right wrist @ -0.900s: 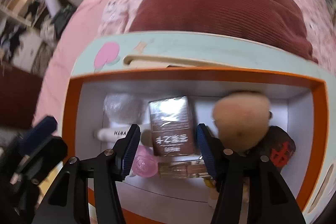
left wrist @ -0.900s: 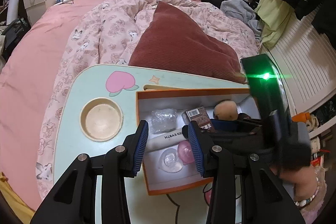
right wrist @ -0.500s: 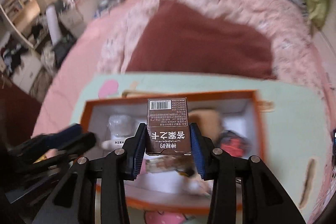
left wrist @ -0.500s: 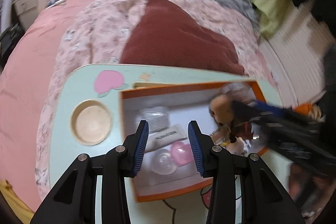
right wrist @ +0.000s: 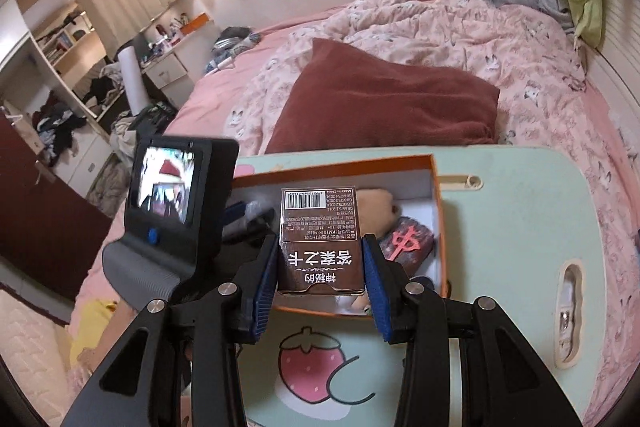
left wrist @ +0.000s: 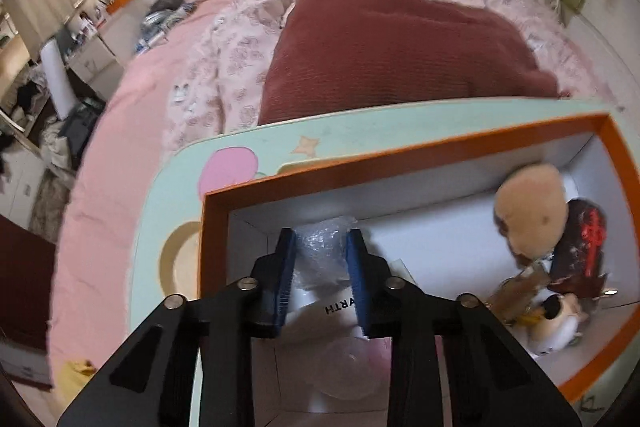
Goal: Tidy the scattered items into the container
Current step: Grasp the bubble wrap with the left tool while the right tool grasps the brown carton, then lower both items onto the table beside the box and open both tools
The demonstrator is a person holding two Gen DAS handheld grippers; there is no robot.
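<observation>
Motion-blurred plush toy (left wrist: 530,211) in orange box (left wrist: 472,143); white tube (left wrist: 320,307) half hidden behind left gripper (left wrist: 320,279).

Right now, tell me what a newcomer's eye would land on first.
The right gripper clamps a brown barcoded box above the orange-rimmed container on the mint lap table. Inside the container, the left gripper pinches a crinkly clear wrap. Behind lies a maroon cushion.

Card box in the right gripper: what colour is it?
Dark brown card box with white print; clearest in the right wrist view.
</observation>
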